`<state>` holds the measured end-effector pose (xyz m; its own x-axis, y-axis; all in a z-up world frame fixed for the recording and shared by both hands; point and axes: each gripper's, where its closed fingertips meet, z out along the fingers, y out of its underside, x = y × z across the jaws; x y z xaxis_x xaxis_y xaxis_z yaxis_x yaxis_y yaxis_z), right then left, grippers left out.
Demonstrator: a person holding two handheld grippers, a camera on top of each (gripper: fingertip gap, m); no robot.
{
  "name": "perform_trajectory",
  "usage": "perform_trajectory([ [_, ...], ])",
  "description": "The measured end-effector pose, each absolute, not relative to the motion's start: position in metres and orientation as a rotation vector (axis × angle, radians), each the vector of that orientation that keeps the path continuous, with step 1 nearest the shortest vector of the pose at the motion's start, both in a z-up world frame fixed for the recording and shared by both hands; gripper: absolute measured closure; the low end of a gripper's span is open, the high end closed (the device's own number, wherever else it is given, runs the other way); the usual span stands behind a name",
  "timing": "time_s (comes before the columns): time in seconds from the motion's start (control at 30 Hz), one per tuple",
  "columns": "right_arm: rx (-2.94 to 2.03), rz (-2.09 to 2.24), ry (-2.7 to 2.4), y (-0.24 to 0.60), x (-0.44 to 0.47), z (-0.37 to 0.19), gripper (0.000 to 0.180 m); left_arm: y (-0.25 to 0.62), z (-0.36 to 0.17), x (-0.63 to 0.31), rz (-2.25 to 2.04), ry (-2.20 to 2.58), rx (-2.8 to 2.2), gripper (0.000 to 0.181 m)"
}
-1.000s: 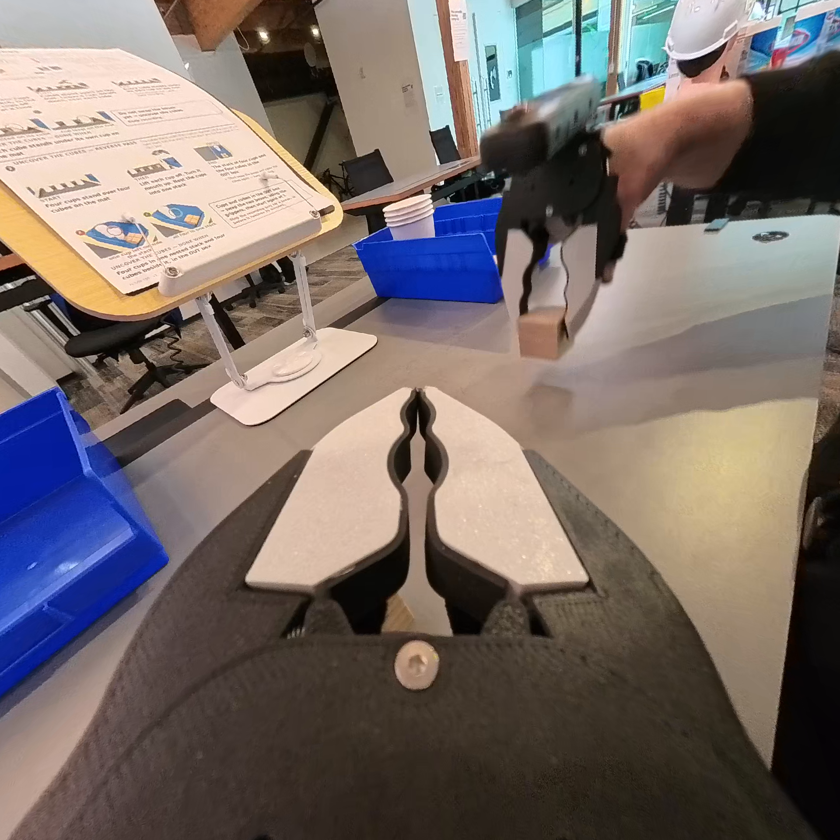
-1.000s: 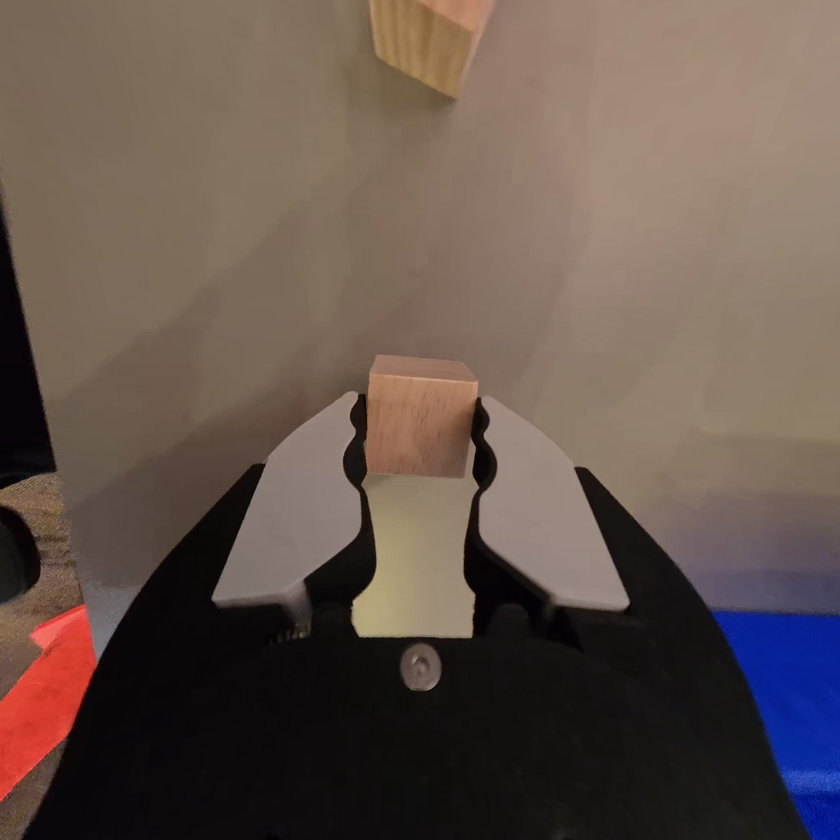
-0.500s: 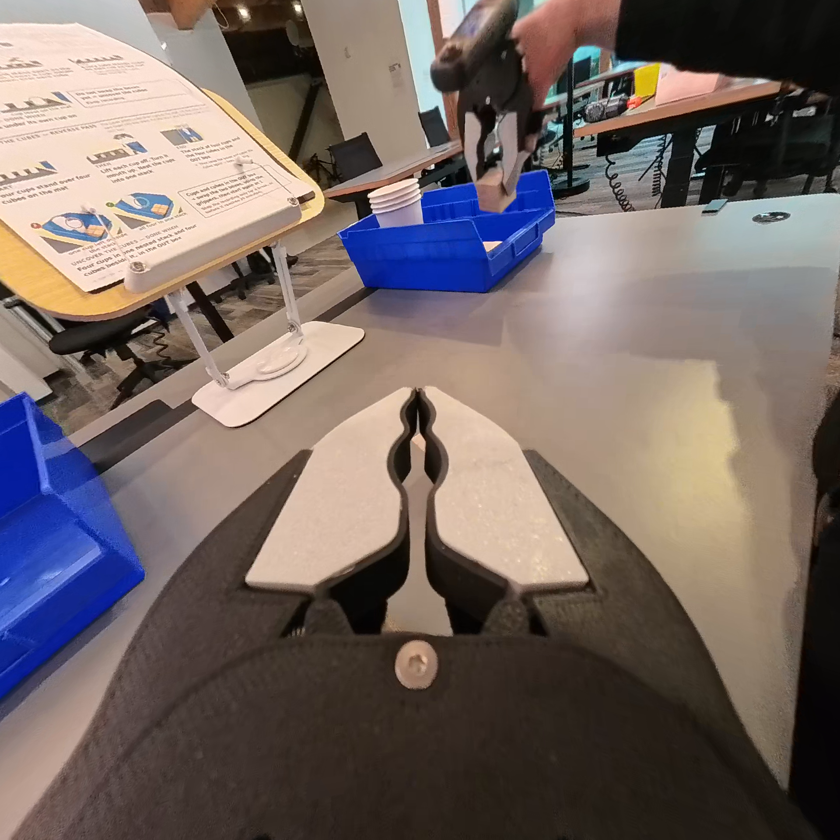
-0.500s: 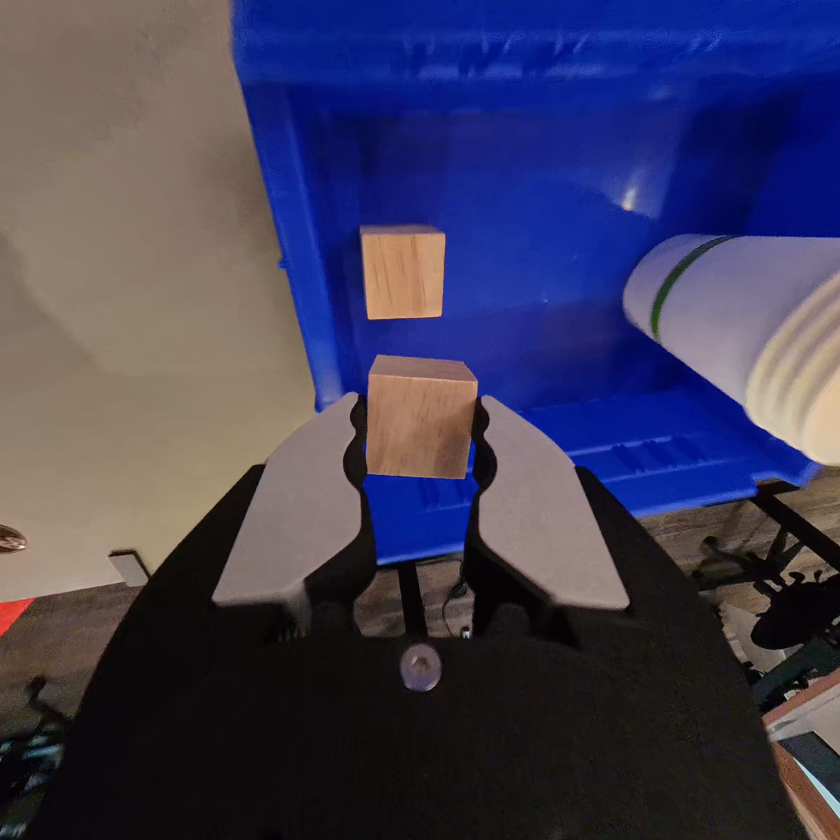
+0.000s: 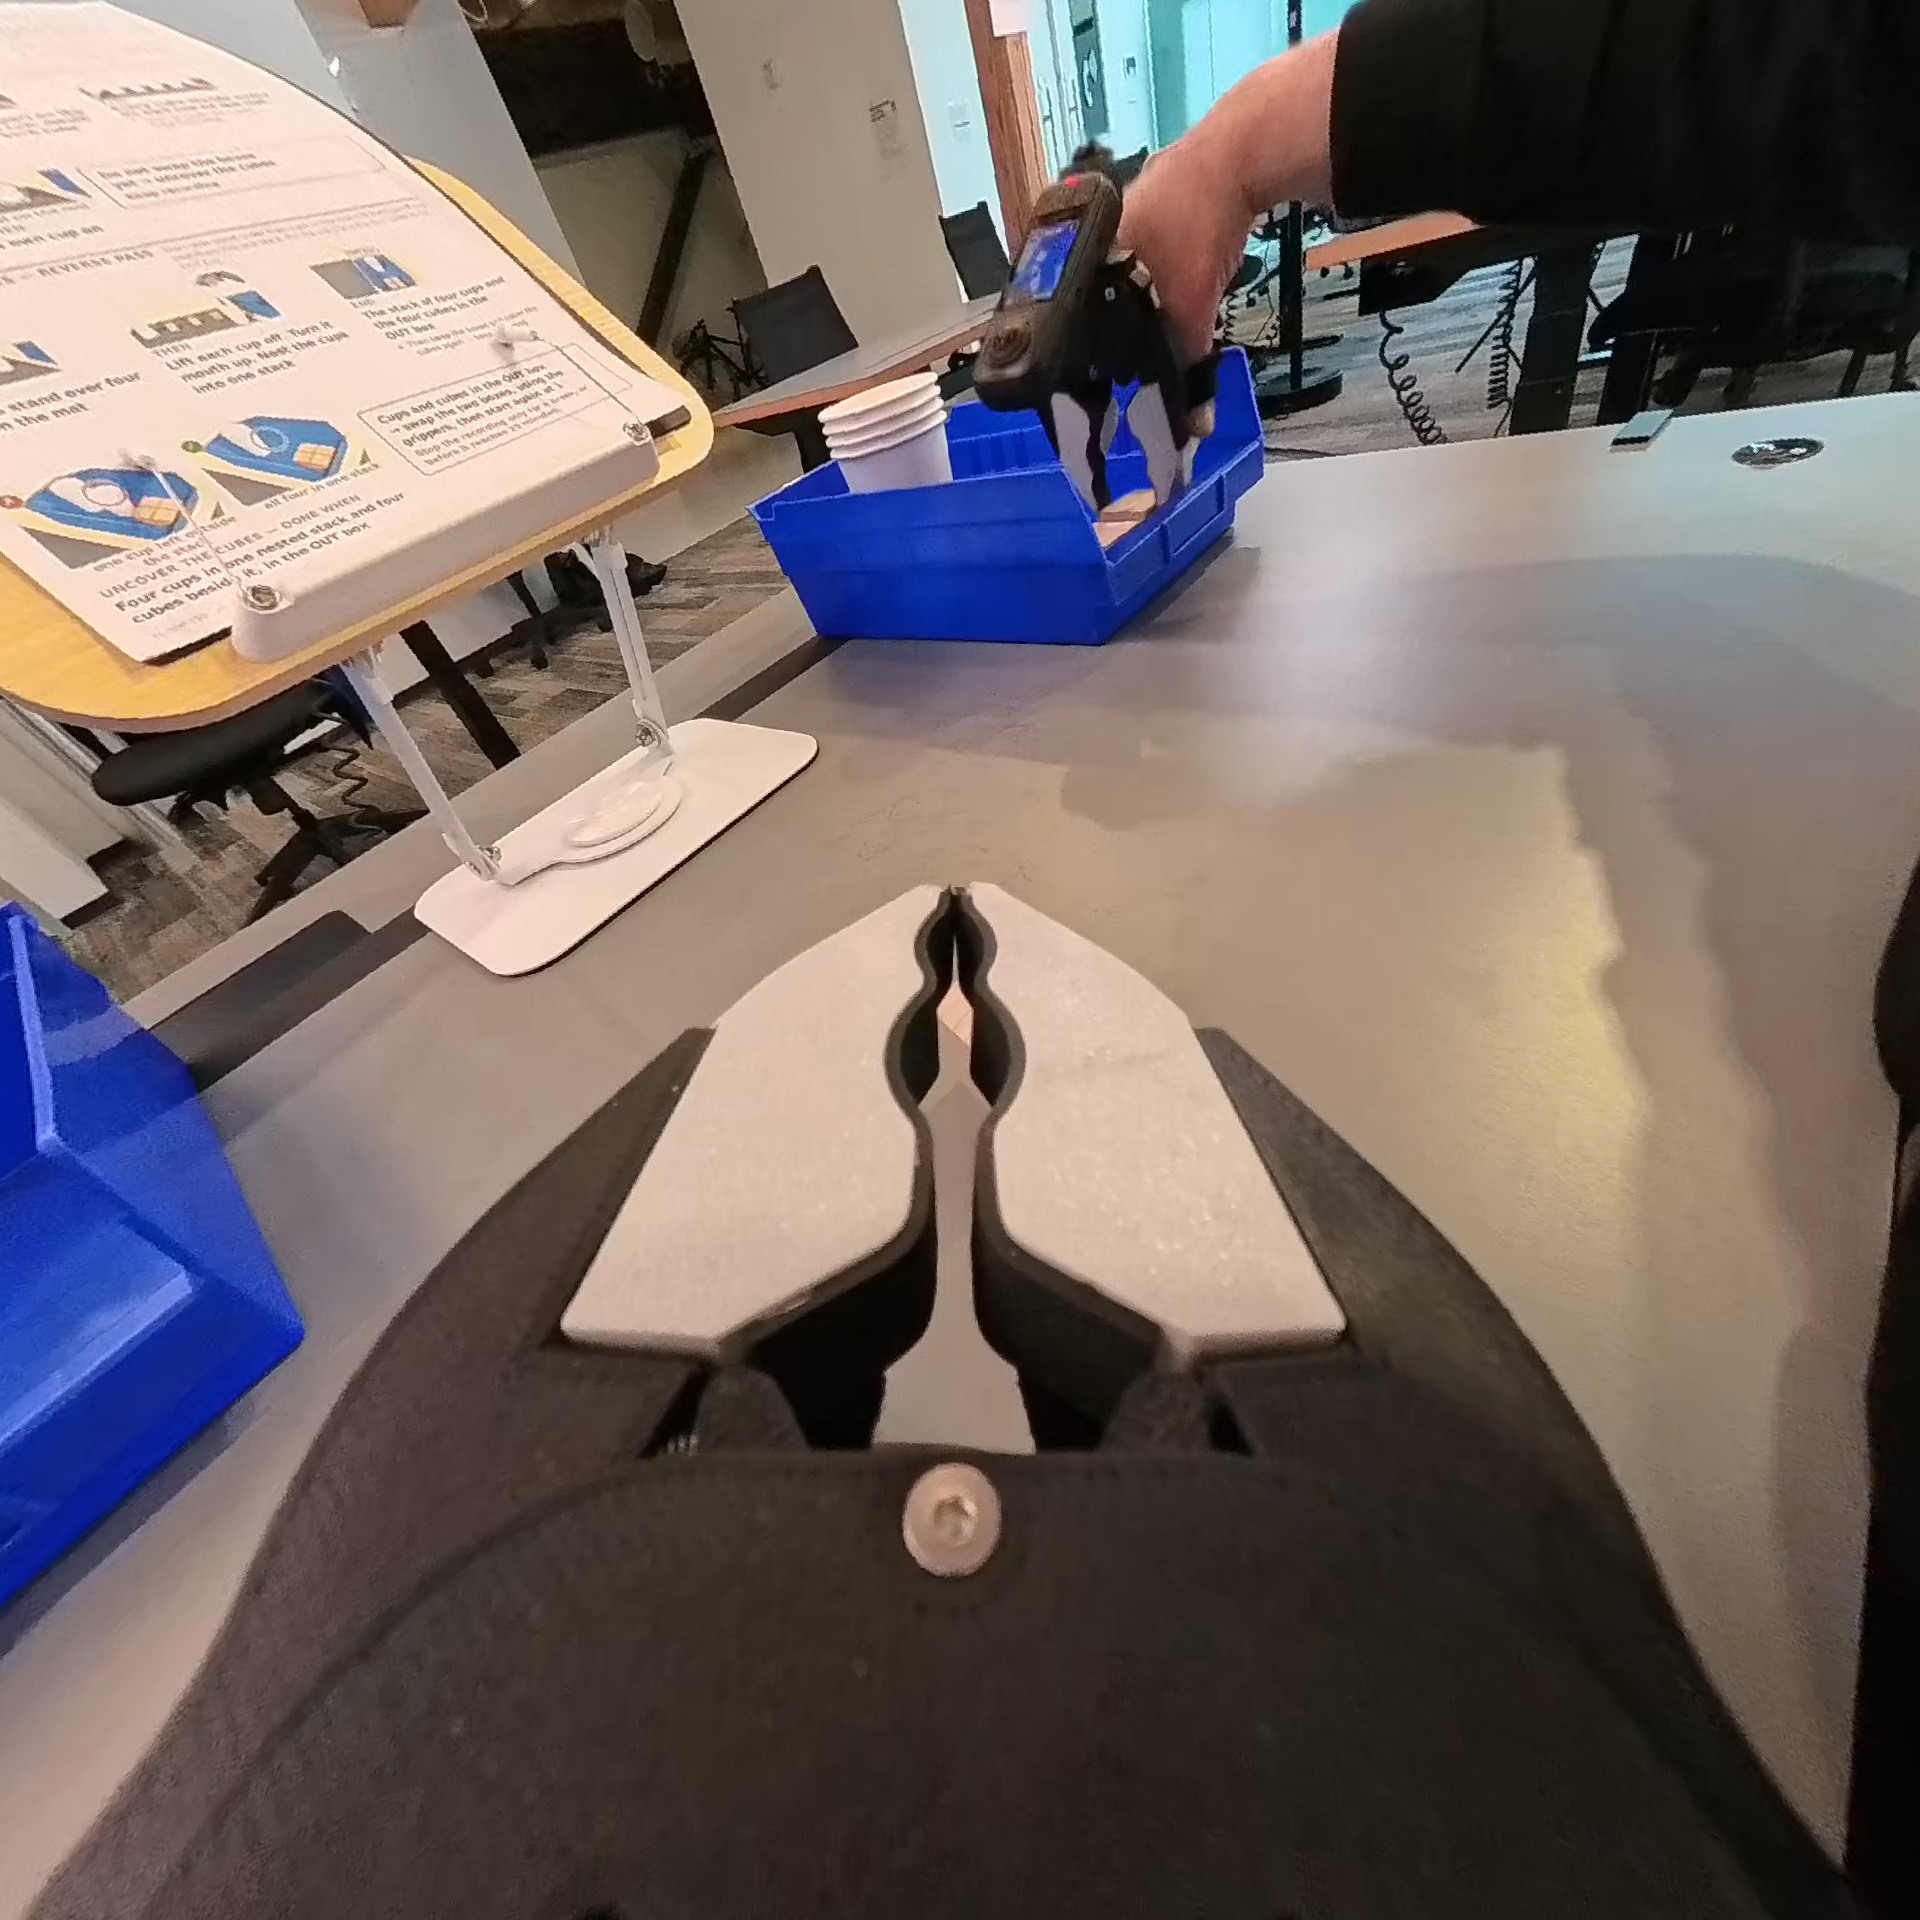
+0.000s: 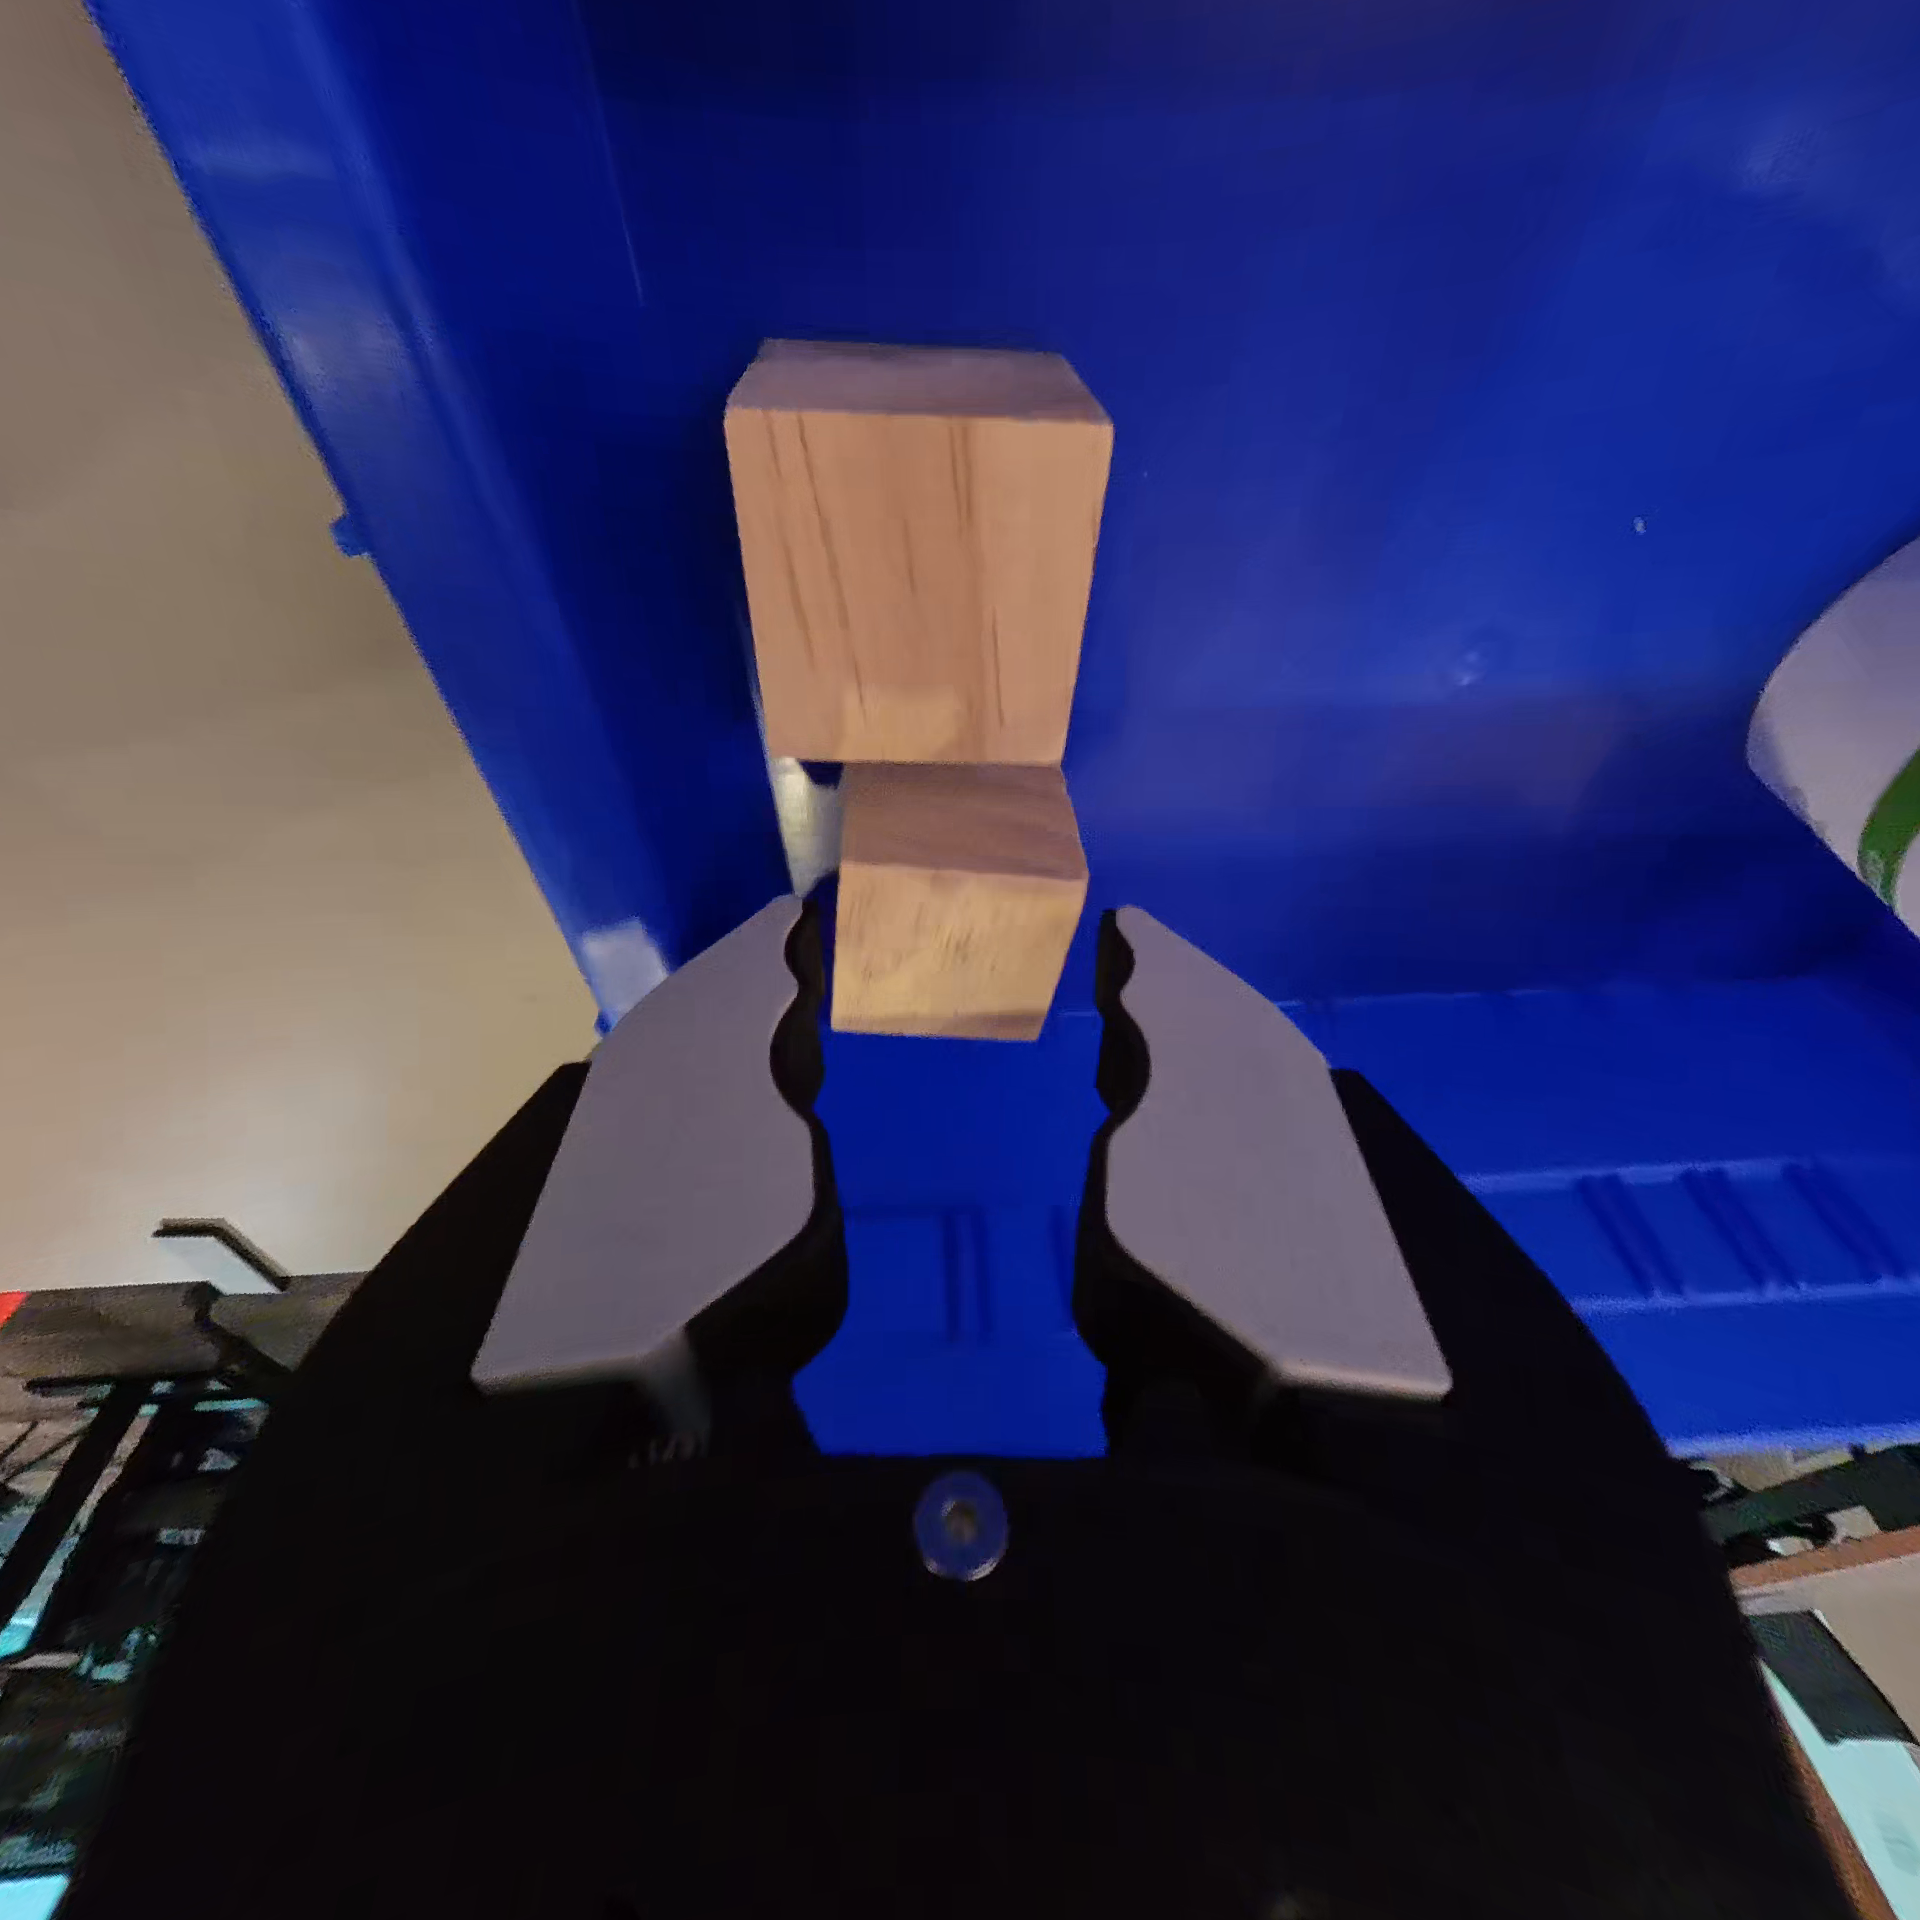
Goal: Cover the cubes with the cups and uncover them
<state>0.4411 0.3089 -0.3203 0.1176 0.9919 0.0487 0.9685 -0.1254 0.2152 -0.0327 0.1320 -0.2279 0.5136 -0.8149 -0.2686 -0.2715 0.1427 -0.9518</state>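
My right gripper (image 6: 956,925) is open inside the blue bin (image 6: 1455,520). A wooden cube (image 6: 951,935) sits loose between its fingertips with a gap on each side, just in front of a second wooden cube (image 6: 914,561). A white cup (image 6: 1849,769) with a green band lies at the right. In the left wrist view the right gripper (image 5: 1127,462) reaches down into the far blue bin (image 5: 966,561), beside a stack of white cups (image 5: 894,436). My left gripper (image 5: 954,904) is shut and holds nothing, low over the grey table (image 5: 1351,831). A sliver of wood (image 5: 954,1023) shows through its gap.
An instruction board (image 5: 260,364) on a white stand (image 5: 613,831) stands at the left of the table. A second blue bin (image 5: 94,1247) is at the left edge. A hand and black sleeve (image 5: 1558,104) hold the right gripper.
My right gripper carried the cube from over the table to the blue bin, dropped lower and opened, letting the cube go beside another cube. My left gripper stayed shut.
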Motion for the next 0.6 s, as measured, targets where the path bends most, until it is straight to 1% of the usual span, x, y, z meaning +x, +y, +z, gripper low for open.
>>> perform_trajectory([
  [0.1,2.342,0.343,1.991,0.314,0.435,-0.285,0.121,0.131,-0.225,-0.034,-0.498,1.015,-1.413,0.181],
  [0.17,2.428,0.366,2.061,0.313,0.412,-0.252,0.121,0.13,-0.222,-0.035,-0.503,1.006,-1.407,0.181],
  [0.27,2.571,0.21,2.265,0.291,0.325,-0.208,0.127,0.129,-0.219,-0.034,-0.519,0.993,-1.401,0.181],
  [0.33,2.669,0.024,2.371,0.268,0.254,-0.192,0.129,0.126,-0.217,-0.034,-0.53,0.98,-1.397,0.181],
  [0.43,2.649,-0.309,2.504,0.217,0.155,-0.201,0.12,0.124,-0.211,-0.039,-0.519,0.933,-1.395,0.181],
  [0.53,2.661,-0.626,2.465,0.181,0.078,-0.231,0.113,0.121,-0.208,-0.048,-0.533,0.871,-1.401,0.181],
  [0.6,2.713,-0.656,2.395,0.175,0.047,-0.259,0.108,0.117,-0.208,-0.052,-0.553,0.857,-1.401,0.181],
])
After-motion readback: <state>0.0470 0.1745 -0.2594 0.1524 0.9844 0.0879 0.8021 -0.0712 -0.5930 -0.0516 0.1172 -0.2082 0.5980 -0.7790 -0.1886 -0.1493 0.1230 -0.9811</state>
